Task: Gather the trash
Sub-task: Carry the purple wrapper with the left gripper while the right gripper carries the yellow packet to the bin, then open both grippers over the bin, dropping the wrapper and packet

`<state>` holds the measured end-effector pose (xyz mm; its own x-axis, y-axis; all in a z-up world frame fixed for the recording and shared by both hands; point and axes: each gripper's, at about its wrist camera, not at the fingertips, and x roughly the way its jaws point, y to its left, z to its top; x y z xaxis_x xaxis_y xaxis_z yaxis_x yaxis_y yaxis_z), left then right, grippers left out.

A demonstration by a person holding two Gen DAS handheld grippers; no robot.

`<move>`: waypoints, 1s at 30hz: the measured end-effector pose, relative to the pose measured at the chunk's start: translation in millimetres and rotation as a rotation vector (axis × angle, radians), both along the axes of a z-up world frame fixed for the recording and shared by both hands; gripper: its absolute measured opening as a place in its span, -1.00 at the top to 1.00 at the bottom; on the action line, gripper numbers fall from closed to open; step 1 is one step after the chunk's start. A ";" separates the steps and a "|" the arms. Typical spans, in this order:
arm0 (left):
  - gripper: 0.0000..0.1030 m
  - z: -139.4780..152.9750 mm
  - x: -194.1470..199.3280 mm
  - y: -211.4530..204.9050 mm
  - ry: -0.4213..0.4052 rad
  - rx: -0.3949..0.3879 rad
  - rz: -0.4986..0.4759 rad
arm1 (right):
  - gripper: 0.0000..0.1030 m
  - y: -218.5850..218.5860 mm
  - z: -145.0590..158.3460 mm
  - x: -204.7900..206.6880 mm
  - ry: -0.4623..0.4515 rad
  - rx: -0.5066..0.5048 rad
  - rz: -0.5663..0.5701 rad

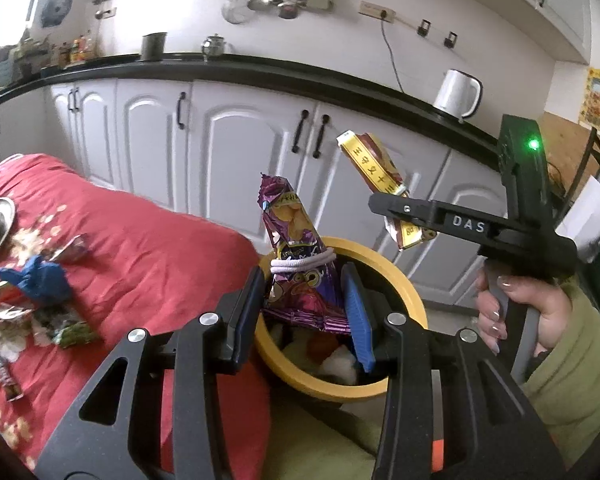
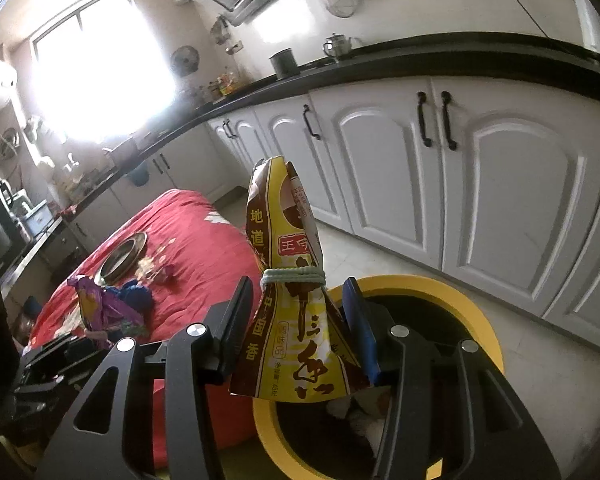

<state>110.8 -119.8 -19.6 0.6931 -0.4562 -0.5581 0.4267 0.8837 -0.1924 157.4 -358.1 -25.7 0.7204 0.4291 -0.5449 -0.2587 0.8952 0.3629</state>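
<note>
Chinese characters run in yellow and brown down the snack bag (image 2: 296,320) that the right gripper (image 2: 300,328) pinches between its pads, a pale band tied round the bag's neck. On this gripper's side the letters "DAS" are readable in the left view, and a hand (image 1: 528,308) in a green sleeve grips its handle. The left gripper (image 1: 306,300) is closed partway on a purple chip bag (image 1: 300,272), also banded, its print too small to read. Both bags hang above the yellow-rimmed bin (image 1: 408,292). Further wrappers (image 1: 64,324) lie on the red cloth (image 1: 152,256).
</note>
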 end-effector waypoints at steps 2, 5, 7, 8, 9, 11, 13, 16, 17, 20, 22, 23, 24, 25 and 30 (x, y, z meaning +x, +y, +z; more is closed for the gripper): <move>0.37 -3.2 2.2 -7.8 0.003 0.003 -0.016 | 0.13 -3.9 -0.9 -0.4 -0.004 -0.012 -0.015; 0.37 -8.3 4.1 -17.1 0.012 0.009 -0.038 | 0.13 -10.0 -3.5 0.0 -0.006 -0.021 -0.034; 0.37 -11.0 5.8 -23.6 0.013 0.015 -0.054 | 0.13 -14.6 -5.5 0.6 -0.004 -0.025 -0.047; 0.37 -12.7 7.1 -27.9 0.015 0.019 -0.063 | 0.13 -17.2 -6.5 1.7 -0.002 -0.029 -0.053; 0.37 -14.4 8.1 -31.7 0.018 0.022 -0.071 | 0.13 -18.9 -7.6 1.8 -0.001 -0.032 -0.058; 0.37 -18.3 9.6 -40.0 0.023 0.031 -0.087 | 0.13 -24.6 -11.3 2.7 0.006 -0.033 -0.072; 0.37 -21.9 12.9 -45.8 0.031 0.039 -0.100 | 0.13 -31.6 -15.0 3.5 0.016 -0.027 -0.084; 0.37 -28.0 16.9 -54.4 0.047 0.047 -0.116 | 0.13 -38.8 -19.7 5.3 0.028 -0.018 -0.098; 0.37 -30.9 18.5 -57.2 0.054 0.050 -0.121 | 0.13 -41.1 -21.1 6.1 0.030 -0.015 -0.104; 0.37 -37.6 22.8 -64.5 0.071 0.056 -0.135 | 0.13 -46.7 -25.7 9.1 0.042 -0.006 -0.114; 0.36 -43.5 24.6 -70.0 0.084 0.063 -0.147 | 0.13 -49.0 -28.6 12.5 0.051 0.000 -0.117; 0.36 -46.9 25.6 -72.8 0.090 0.066 -0.154 | 0.13 -49.8 -30.6 13.8 0.056 0.002 -0.119; 0.36 -49.6 26.3 -74.6 0.095 0.068 -0.158 | 0.13 -50.4 -33.0 15.0 0.062 0.004 -0.120; 0.36 -51.6 27.3 -76.8 0.100 0.071 -0.163 | 0.13 -50.5 -34.7 15.4 0.068 0.005 -0.121; 0.35 -62.1 32.7 -81.8 0.135 0.077 -0.174 | 0.13 -50.6 -45.2 22.1 0.094 0.016 -0.115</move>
